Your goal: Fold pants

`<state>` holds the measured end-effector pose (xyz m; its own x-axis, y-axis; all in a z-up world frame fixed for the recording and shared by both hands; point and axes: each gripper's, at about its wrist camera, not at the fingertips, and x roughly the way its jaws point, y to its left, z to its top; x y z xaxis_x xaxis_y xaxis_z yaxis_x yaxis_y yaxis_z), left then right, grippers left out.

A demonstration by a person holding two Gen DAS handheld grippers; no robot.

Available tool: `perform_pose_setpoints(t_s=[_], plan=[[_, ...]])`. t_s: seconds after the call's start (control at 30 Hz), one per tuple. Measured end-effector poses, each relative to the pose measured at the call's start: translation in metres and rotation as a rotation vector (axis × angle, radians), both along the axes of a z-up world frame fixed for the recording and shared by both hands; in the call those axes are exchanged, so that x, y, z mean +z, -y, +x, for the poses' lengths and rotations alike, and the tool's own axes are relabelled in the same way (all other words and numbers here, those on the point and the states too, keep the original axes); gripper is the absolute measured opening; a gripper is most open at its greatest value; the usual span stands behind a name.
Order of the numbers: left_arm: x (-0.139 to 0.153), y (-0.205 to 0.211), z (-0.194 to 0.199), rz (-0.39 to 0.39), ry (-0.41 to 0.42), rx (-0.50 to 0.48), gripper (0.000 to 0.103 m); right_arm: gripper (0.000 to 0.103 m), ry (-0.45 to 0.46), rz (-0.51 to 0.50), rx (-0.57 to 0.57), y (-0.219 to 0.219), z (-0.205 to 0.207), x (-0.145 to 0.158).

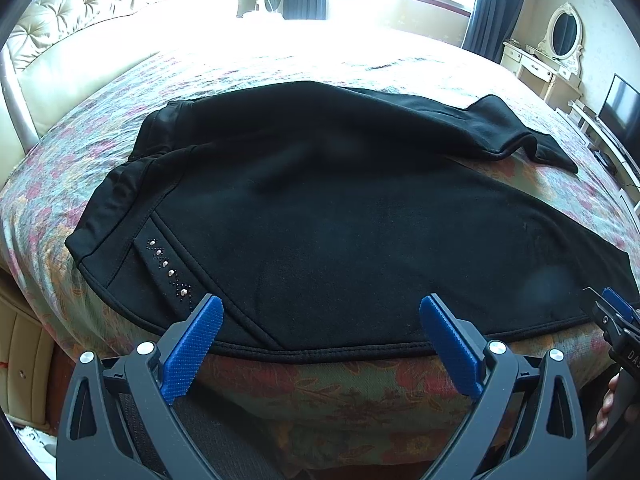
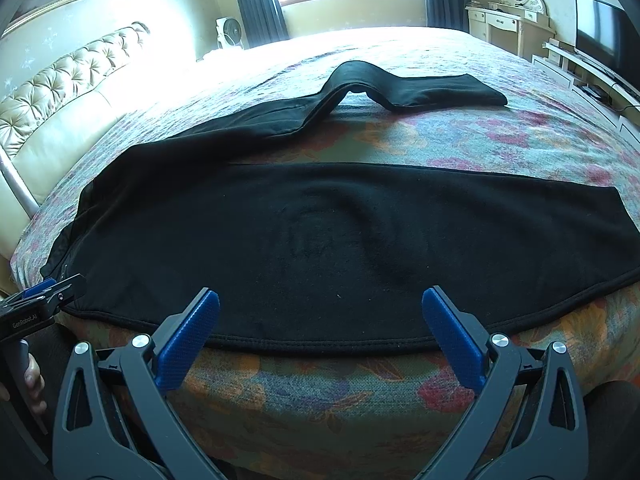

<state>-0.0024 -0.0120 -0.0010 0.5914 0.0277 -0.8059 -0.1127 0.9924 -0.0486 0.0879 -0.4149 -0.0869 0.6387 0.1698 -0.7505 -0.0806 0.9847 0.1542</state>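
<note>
Black pants (image 1: 320,216) lay lengthwise left-to-right across bed (image 1: 320,392), near hem edge just ahead of both left tongs (image 1: 320,316) and right tongs (image 2: 320,312), each spread wide, empty.

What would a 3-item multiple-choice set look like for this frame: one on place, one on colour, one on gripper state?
1. Where do the pants lie?
A. on the floral bedspread
B. on the dressing table
C. on the floor

2. What colour are the pads of the left hand-held gripper?
A. red
B. blue
C. white

3. How do both hand-held grippers stand?
A. both shut on the hem
B. left shut, right open
C. both open, holding nothing

Answers:
1 A, black cloth is spread across the bedspread in both views.
2 B, its textured pads are blue.
3 C, the jaws of the left one and of the right hand-held gripper stand wide apart at the near seam, with no cloth pinched.
</note>
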Motion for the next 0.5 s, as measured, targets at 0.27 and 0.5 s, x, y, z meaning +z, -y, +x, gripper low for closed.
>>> perform_pose_setpoints(t_s=[0.27, 0.5], plan=[[-0.0004, -0.0005, 0.0002, 0.000, -0.002, -0.001, 0.099, 0.101, 0.000, 0.002, 0.003, -0.0011, 0.0001, -0.0005], [0.0001, 0.0004, -0.0003, 0.001, -0.001, -0.002, 0.099, 0.101, 0.002, 0.003, 0.002, -0.0009, 0.0005, -0.0007]])
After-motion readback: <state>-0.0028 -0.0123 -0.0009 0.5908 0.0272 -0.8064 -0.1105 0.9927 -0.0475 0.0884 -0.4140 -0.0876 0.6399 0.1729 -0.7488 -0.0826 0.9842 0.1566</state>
